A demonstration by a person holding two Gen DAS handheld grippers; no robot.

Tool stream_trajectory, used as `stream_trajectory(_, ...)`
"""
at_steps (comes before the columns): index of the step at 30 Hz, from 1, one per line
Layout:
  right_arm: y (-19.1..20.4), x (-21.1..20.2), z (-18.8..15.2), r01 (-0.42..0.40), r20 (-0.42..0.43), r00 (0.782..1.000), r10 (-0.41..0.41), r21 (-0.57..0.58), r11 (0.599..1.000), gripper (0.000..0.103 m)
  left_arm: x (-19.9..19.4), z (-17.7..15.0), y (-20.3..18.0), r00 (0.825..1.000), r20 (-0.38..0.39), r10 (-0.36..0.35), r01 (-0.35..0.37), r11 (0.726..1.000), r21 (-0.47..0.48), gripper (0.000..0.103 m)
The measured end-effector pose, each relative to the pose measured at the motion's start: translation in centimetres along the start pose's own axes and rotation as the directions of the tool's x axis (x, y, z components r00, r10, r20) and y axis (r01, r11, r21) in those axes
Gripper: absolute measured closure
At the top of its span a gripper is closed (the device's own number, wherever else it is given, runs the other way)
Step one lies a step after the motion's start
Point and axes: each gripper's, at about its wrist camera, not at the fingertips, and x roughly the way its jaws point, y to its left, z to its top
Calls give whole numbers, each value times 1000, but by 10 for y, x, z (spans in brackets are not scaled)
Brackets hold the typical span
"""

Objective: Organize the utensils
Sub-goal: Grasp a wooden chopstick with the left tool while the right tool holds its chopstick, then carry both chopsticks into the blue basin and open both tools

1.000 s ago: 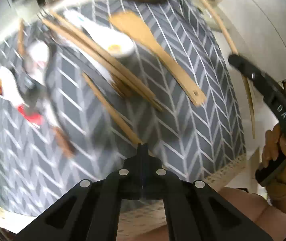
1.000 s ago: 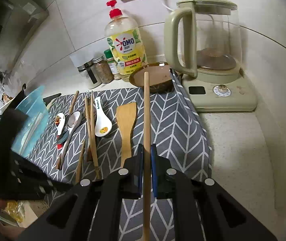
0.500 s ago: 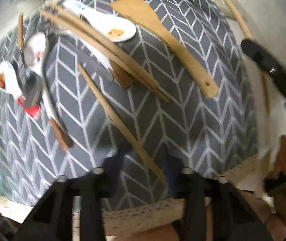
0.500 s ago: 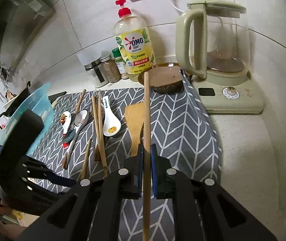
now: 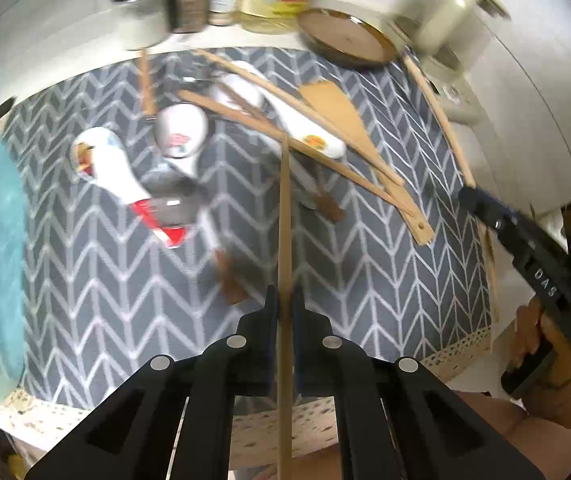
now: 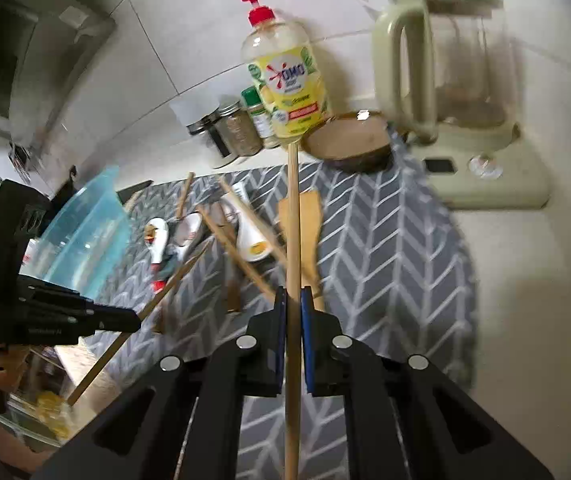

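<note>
A gray zigzag cloth (image 5: 385, 280) fills the middle of the frame, with spoons and a wooden spatula (image 5: 349, 120) lying on it. The left hand-held gripper (image 5: 284, 304) has just closed on one chopstick (image 5: 284, 216), low in the middle. The right hand-held gripper (image 6: 293, 300) is clamped on another chopstick (image 6: 293, 208), also low in the middle.

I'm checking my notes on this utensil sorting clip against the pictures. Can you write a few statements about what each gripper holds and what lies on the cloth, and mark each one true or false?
1. The left gripper is shut on a wooden chopstick. True.
2. The right gripper is open and holds nothing. False: it is shut on a second chopstick.
3. The wooden spatula lies on the grey chevron cloth. True.
4. The dish soap bottle lies on its side on the cloth. False: it stands upright by the wall, off the cloth.
5. The brown dish sits at the cloth's far edge, beside the kettle. True.
</note>
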Motion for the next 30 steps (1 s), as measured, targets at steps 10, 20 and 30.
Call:
stream_trajectory(10,61,15,29,-205,-32,977,211,128,970,96,-111,-15,73,980,199,3,15,996,-88,96)
stream_trajectory(20,258,100,63,-417,-148,894,423,70,906,96,-178,-24,235,937,248,247,-182,949,-255,96)
stream_trajectory(30,343,215,42,-201,-344,904,255,183,962,95,-126,-10,324,961,115,251,-218,946,-239,95)
